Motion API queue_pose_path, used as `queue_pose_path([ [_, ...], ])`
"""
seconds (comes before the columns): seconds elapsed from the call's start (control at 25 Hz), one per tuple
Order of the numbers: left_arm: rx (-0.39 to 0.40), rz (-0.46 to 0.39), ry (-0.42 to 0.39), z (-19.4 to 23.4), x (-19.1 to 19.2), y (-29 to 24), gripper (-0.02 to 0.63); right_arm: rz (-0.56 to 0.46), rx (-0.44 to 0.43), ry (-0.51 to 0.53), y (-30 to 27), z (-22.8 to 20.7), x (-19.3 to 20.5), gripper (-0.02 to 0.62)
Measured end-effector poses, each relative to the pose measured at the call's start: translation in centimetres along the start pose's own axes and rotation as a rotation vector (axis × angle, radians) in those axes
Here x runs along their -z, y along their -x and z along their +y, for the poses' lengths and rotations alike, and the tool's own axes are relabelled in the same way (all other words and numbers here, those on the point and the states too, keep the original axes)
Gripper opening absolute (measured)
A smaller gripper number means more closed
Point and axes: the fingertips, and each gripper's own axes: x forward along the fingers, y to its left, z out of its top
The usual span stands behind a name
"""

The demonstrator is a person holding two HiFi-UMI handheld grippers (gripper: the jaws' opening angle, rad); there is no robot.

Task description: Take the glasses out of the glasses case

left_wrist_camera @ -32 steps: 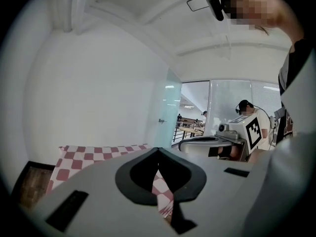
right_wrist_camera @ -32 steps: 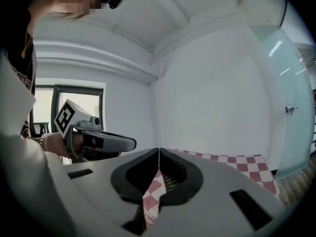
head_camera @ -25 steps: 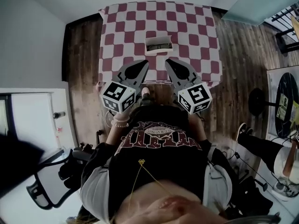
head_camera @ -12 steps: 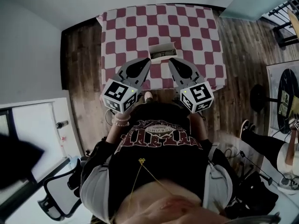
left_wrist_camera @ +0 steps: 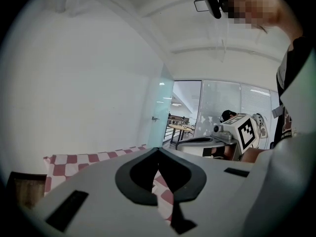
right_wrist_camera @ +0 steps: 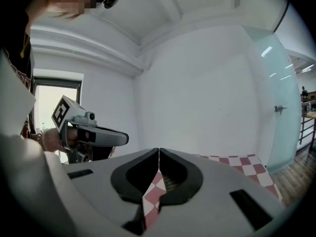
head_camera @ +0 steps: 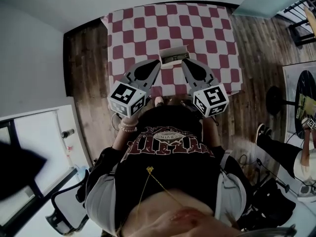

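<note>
A small pale rectangular glasses case [head_camera: 174,54] sits on the red-and-white checked bench [head_camera: 133,28], just beyond both tools' tips. The left hand-held gripper [head_camera: 157,62] and right hand-held gripper [head_camera: 183,61] each have jaws pressed together on nothing

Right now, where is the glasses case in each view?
Head view: glasses case on the checkered tablecloth, centre, towards its near edge.
Left gripper view: not visible.
Right gripper view: perhaps the meshed patch behind the jaws; unsure.
Shared landmark: that tablecloth.
</note>
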Motion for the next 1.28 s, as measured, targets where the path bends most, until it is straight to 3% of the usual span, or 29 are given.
queue_pose_path([
  [0.68, -0.123, -0.029, 0.056, 0.2, -2.4, -3.5, -0.002, 0.03, -0.183, 0.049, -2.2, -3.0, -2.3, 0.02],
  [1.28, -0.155, -0.033, 0.069, -0.8, -2.3, -5.3, -0.002, 0.058, -0.228, 0.048, -1.7, -4.9, -1.0, 0.02],
])
